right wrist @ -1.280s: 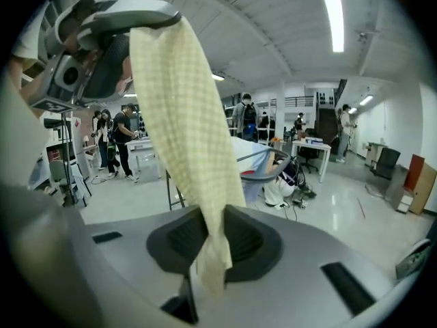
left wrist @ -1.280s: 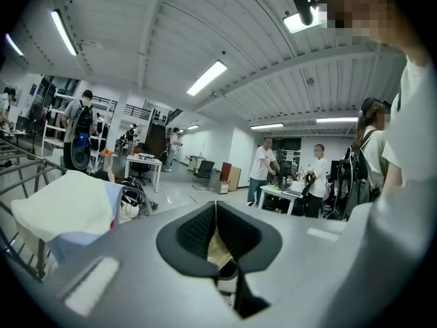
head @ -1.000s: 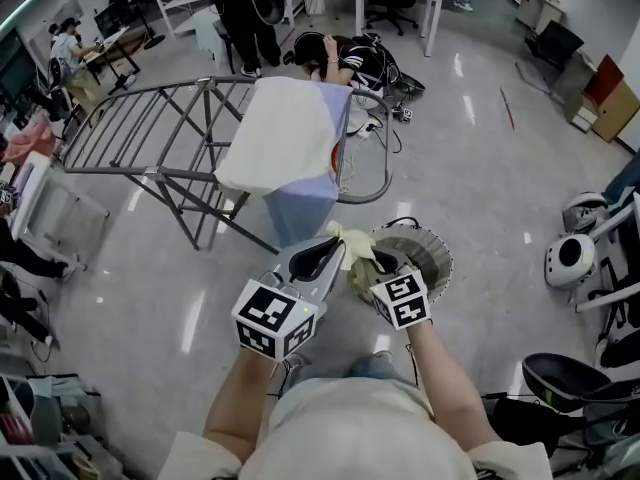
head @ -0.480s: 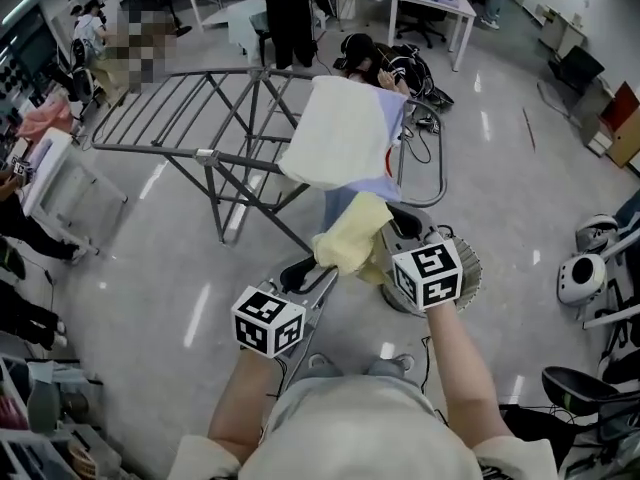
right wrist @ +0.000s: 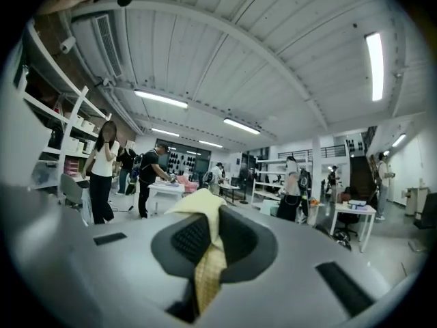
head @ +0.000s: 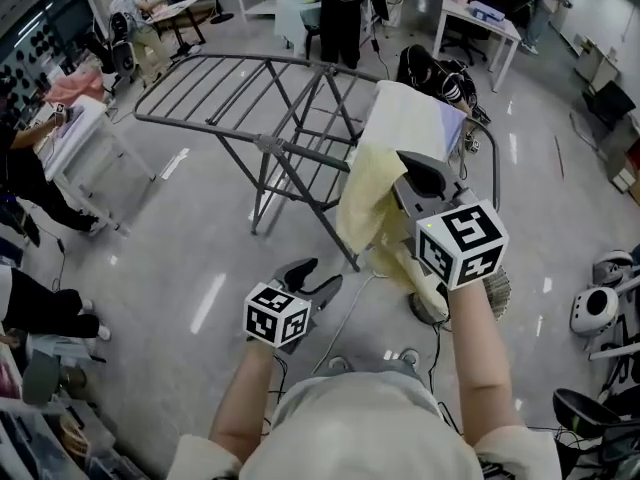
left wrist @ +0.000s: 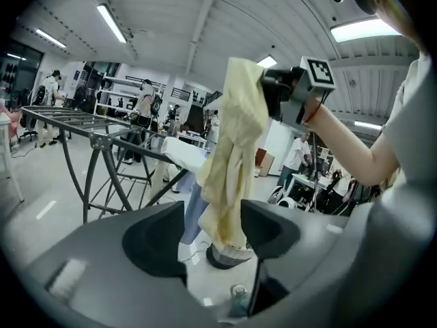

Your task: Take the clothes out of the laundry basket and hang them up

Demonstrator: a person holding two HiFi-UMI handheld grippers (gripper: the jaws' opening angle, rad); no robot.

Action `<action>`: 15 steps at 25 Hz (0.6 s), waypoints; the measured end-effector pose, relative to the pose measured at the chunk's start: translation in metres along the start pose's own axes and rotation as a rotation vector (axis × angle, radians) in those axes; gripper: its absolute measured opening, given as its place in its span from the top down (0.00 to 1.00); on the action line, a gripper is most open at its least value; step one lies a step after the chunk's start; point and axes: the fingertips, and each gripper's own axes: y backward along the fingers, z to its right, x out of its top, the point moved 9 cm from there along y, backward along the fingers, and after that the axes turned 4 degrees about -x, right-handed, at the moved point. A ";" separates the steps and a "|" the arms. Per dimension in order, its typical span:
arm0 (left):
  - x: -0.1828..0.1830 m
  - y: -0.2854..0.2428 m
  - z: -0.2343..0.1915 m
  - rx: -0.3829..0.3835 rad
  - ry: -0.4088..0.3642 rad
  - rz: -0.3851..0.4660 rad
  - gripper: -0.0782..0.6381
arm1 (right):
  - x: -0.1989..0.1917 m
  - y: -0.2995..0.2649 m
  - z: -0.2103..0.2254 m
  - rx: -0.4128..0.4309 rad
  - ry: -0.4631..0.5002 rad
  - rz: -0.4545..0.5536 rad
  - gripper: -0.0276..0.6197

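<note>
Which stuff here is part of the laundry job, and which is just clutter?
Job:
- yellow garment, clamped in right tool
- left tool, jaws just been opening, nothing between them
- drying rack
- white cloth draped on the rack
- laundry basket

Clutter:
- black bag on floor
- white table

Head camera overhead, gripper cameras outward (rack (head: 262, 143) shared)
</note>
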 end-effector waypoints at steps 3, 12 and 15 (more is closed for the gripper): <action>-0.003 0.002 -0.024 0.011 0.036 0.018 0.55 | 0.030 -0.022 -0.018 0.062 0.013 0.044 0.93; -0.023 0.020 -0.128 0.232 0.065 -0.026 0.45 | 0.071 -0.095 -0.076 0.272 0.011 0.110 0.93; -0.034 0.035 -0.158 0.341 0.083 -0.068 0.65 | 0.066 -0.122 -0.086 0.326 0.021 0.106 0.93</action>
